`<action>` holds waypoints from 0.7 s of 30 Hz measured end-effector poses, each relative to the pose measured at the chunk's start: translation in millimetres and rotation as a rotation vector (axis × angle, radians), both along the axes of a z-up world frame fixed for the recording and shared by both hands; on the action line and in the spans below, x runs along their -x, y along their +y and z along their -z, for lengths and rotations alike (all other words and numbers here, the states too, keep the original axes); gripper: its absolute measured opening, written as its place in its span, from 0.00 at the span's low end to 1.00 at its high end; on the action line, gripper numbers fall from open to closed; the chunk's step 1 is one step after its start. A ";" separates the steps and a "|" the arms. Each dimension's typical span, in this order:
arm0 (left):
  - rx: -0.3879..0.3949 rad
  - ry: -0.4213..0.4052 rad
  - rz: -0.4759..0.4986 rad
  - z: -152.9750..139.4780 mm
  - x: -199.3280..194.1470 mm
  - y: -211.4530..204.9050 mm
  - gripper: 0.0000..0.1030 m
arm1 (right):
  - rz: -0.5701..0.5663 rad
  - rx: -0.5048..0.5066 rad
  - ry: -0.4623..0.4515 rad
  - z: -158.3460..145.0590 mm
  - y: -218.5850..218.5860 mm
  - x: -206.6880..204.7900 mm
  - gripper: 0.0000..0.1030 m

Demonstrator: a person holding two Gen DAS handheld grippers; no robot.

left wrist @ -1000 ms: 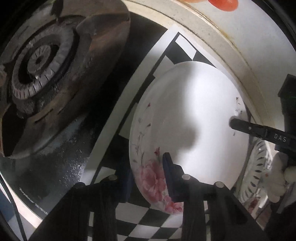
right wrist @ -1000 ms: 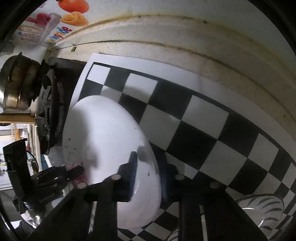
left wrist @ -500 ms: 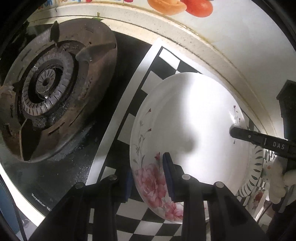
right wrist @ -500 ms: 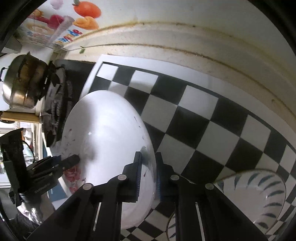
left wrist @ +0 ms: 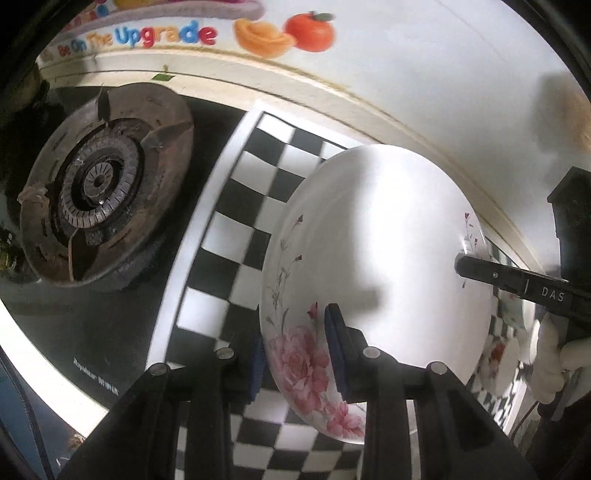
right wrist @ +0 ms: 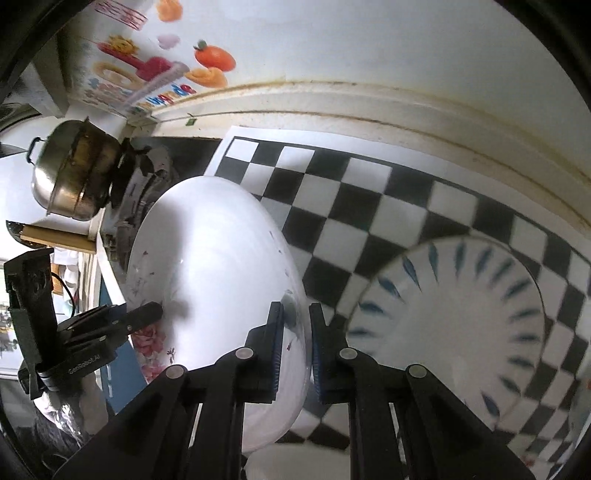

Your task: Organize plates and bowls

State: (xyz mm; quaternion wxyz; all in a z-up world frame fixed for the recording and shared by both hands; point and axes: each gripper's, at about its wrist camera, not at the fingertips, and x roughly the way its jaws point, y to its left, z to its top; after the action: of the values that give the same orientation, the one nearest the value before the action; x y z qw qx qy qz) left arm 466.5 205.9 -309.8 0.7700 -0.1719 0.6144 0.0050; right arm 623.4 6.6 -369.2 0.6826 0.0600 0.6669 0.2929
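Left gripper: fingers clamped on the floral plate's rose rim.
Right gripper: just closed on the opposite rim.
Plate: held tilted above the checkered counter.
Left: stack it; blue-leaf plate waits alongside.

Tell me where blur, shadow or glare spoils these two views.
Left wrist view: wall lettering smeared; a dark shadow falls across the floral plate, whose centre is washed out. Right wrist view: blue-patterned plate and checkered mat blurred; fisheye bends the wall edge.
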 end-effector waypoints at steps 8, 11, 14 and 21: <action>0.001 -0.028 0.087 -21.0 32.6 -29.7 0.26 | 0.065 -0.010 -0.037 -30.4 -51.6 58.0 0.15; -0.001 -0.036 0.136 -27.6 44.1 -47.8 0.26 | 0.094 -0.013 -0.040 -34.1 -71.5 82.6 0.15; 0.002 -0.034 0.176 -29.0 53.4 -62.0 0.26 | 0.135 -0.020 -0.031 -34.2 -96.4 106.2 0.15; 0.006 0.005 0.268 -13.9 71.8 -102.8 0.26 | 0.212 -0.006 -0.023 -26.2 -139.6 155.1 0.15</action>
State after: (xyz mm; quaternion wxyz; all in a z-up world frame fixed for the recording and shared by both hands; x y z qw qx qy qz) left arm 394.7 103.1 -295.9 0.7617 -0.0905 0.6338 -0.0996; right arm 468.2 -133.0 -342.9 0.7170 0.1287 0.6483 0.2217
